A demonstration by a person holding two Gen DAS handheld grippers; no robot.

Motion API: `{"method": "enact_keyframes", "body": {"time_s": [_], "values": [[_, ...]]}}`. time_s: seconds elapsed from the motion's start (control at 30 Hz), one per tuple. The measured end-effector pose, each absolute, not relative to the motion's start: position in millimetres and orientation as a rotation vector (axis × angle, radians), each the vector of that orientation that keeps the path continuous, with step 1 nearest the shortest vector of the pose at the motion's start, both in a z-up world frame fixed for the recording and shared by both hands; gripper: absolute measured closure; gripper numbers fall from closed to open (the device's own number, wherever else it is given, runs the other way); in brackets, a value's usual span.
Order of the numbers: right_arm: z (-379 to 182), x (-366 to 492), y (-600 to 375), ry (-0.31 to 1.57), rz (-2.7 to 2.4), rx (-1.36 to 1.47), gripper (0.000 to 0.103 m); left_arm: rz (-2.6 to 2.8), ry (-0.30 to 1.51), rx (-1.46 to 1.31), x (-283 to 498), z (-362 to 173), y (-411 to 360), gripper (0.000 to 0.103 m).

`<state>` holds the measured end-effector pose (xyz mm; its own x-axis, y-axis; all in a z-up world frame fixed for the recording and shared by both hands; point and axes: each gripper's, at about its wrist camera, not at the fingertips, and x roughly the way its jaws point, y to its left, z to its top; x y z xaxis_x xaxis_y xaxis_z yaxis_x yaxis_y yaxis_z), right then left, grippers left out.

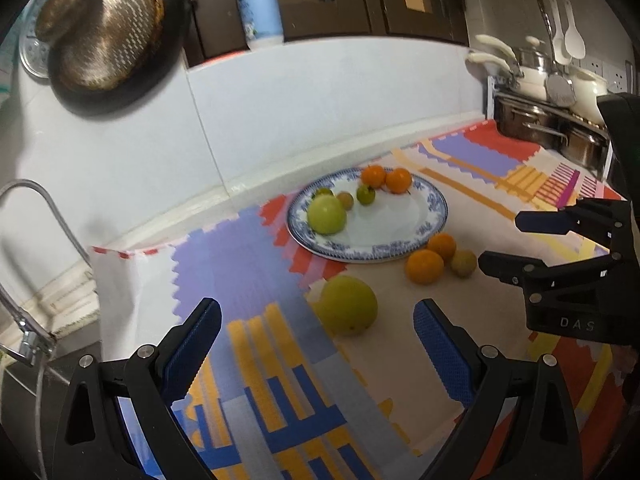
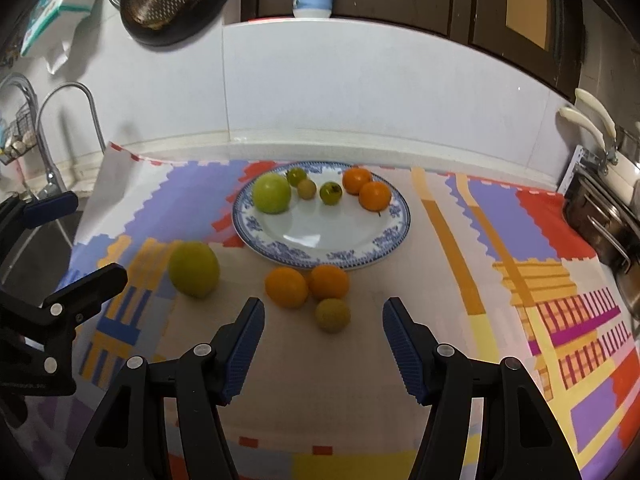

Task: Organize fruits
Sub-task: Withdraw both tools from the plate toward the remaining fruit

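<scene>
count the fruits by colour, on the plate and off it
orange: 4 (2 on plate, 2 off)
large green: 2 (1 on, 1 off)
small green: 2 (both on)
small brownish: 2 (1 on, 1 off)
total: 10

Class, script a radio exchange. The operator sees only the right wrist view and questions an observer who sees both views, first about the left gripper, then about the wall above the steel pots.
Operator: Is the left gripper holding anything?
Observer: No. The left gripper is open, and the large green fruit lies on the cloth just ahead of its gap.
Operator: What is above the steel pots at my right edge?
Observer: White utensils hang on the wall there, over white lidded pots.
</scene>
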<state>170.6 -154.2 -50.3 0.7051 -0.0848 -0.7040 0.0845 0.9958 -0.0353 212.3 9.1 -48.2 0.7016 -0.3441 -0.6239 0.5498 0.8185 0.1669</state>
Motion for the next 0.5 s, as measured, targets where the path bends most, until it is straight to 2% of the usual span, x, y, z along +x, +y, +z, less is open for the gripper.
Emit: {"method": "enact_keyframes", "body": {"time_s": [0.27,0.5], "values": [[-72.1,183.8,-160.4,0.844,-0.102,0.018,0.041,-0.534,0.692,0.365,234.2,-77.8,-0.9,0.005],[-84.3,196.1,-167.2,0.877,-0.097,0.028,0.049,-0.547,0.733,0.359,249.2,-92.5,-7.6,0.009]]}}
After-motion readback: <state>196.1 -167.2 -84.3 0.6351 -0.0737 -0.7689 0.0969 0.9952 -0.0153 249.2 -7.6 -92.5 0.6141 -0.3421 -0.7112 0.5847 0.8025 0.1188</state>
